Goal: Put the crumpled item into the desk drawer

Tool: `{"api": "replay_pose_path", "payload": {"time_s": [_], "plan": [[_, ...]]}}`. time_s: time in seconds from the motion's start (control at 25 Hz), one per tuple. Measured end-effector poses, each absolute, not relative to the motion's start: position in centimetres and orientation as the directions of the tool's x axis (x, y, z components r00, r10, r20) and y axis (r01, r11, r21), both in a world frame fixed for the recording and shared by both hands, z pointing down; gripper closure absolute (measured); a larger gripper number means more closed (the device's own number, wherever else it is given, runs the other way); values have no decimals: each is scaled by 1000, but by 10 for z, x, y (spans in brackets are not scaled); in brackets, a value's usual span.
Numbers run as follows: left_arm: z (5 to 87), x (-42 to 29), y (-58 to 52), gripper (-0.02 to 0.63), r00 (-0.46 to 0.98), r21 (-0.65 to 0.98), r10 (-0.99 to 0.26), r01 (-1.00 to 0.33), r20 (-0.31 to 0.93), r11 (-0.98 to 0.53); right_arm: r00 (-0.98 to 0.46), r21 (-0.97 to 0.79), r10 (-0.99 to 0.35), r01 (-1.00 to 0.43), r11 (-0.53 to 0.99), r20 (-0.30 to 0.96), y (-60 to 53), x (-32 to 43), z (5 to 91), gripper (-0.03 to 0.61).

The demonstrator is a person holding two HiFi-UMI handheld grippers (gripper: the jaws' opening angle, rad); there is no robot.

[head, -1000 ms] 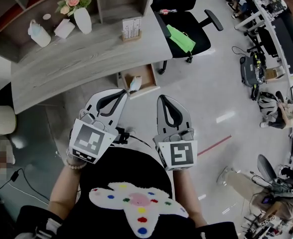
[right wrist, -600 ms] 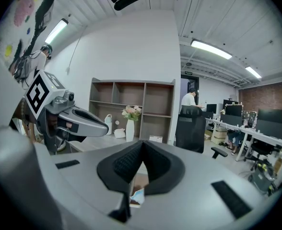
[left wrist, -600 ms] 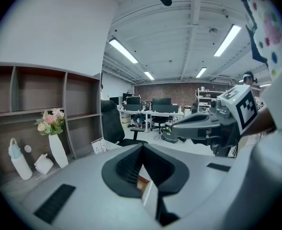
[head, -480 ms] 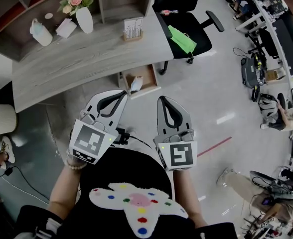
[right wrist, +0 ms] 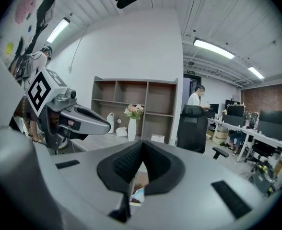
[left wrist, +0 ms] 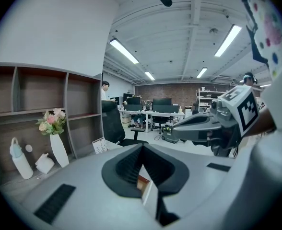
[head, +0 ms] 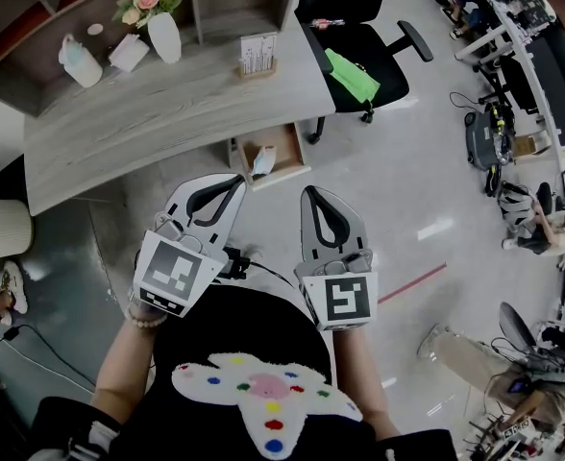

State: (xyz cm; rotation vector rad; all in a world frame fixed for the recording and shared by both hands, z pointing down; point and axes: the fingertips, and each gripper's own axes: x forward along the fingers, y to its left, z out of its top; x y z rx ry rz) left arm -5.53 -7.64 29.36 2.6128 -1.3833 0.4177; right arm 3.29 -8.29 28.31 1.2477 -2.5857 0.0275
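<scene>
Fingers (left wrist: 126,167): clenched empty on your left gripper (head: 234,179) and right gripper (head: 313,192) | crumpled item (head: 262,161) in open drawer (head: 285,146) under bench (head: 167,104) | step: placing looks done | next: you likely push drawer shut

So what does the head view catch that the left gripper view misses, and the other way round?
Only the head view shows the crumpled item lying in the open drawer, and the green cloth on the chair seat. Only the left gripper view shows the ceiling lights overhead. Both show the vase of flowers, the white bottle near it, and the right hand-held gripper.
</scene>
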Motion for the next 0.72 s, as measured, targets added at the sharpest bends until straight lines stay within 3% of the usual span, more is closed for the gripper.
{"api": "replay_pose_path", "payload": {"time_s": [0.72], "plan": [[296, -58, -81, 603, 530, 1, -785, -829, 321, -559, -578, 107, -770, -777, 621, 271, -86, 36, 292, 577]]}}
